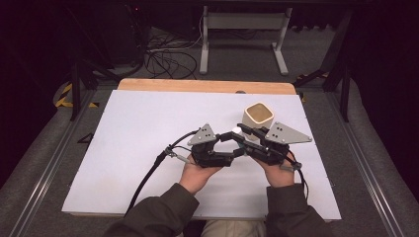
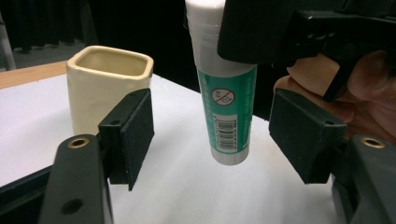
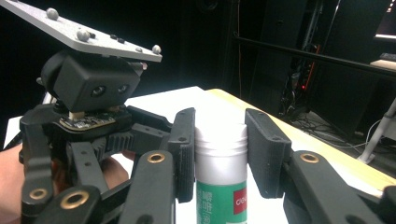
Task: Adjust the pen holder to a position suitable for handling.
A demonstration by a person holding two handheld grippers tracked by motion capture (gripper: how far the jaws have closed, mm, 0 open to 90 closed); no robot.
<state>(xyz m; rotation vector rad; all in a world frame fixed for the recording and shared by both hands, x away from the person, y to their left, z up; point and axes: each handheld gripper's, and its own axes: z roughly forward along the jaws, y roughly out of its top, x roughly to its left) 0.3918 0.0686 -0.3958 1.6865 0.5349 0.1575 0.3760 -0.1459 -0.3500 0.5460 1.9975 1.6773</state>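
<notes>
From the high view, the person's two hands meet over the middle of the white table sheet [image 1: 123, 148], each with a gripper. The left gripper [image 1: 228, 138] and the right gripper [image 1: 245, 132] point toward each other, and a small white cap of a glue stick [image 1: 236, 130] shows between them, just in front of the cream square cup [image 1: 258, 118].

In the left gripper view, the left gripper [image 2: 224, 133] has its jaws spread wide, one on each side of the glue stick [image 2: 228, 112] without touching it. The stick hangs upright, green-labelled with a barcode, its lower end above the sheet, and the cream cup [image 2: 105, 86] stands to the left behind the jaw.

In the right gripper view, the right gripper [image 3: 219, 154] is clamped on the white cap of the glue stick [image 3: 220, 156], pads pressed on both sides; the left gripper's body faces it close by, jaws hidden
</notes>
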